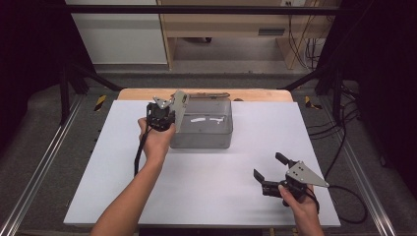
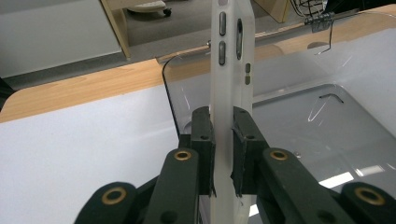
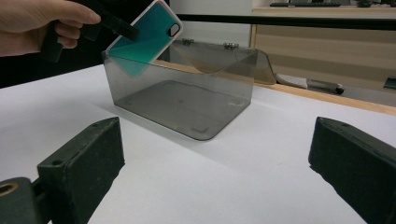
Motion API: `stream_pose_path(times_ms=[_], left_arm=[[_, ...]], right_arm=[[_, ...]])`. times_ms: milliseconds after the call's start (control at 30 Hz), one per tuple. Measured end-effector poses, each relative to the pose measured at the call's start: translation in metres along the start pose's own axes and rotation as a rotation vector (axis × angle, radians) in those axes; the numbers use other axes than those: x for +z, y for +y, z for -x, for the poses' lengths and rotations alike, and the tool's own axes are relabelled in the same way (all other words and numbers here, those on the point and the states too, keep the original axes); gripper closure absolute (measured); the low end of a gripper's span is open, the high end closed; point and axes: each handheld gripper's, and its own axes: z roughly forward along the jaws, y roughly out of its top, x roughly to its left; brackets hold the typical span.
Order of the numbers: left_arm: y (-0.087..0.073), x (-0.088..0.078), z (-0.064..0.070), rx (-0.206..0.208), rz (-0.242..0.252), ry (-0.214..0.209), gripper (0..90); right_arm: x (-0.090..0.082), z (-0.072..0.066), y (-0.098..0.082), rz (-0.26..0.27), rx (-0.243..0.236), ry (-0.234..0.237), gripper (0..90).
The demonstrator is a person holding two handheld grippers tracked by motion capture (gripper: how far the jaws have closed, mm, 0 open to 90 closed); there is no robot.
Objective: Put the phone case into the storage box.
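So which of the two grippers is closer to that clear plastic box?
Left. The left gripper holds a phone case over the clear plastic box at its near-left corner; the right gripper rests apart, open, near the table's front edge.

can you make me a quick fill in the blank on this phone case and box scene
1. The left gripper is shut on a phone ____.
2. The phone case is tilted over the clear box's ____ corner, as the high view shows it.
3. The right gripper's jaws stand ____.

Missing words: case; near left; open

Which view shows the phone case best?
The right gripper view: the phone case shows its teal face and camera cutout, tilted over the clear box. The left gripper view gives its white edge, the high view a small sliver.
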Motion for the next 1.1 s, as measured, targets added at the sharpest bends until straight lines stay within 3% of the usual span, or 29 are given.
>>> stream_pose_path(times_ms=[1100], left_arm=[[-0.0038,0.0047,0.0007,0.0,-0.024,-0.004,81.3]], right_arm=[[0.0005,-0.0001,-0.0006,-0.005,0.001,0.002,3.6]])
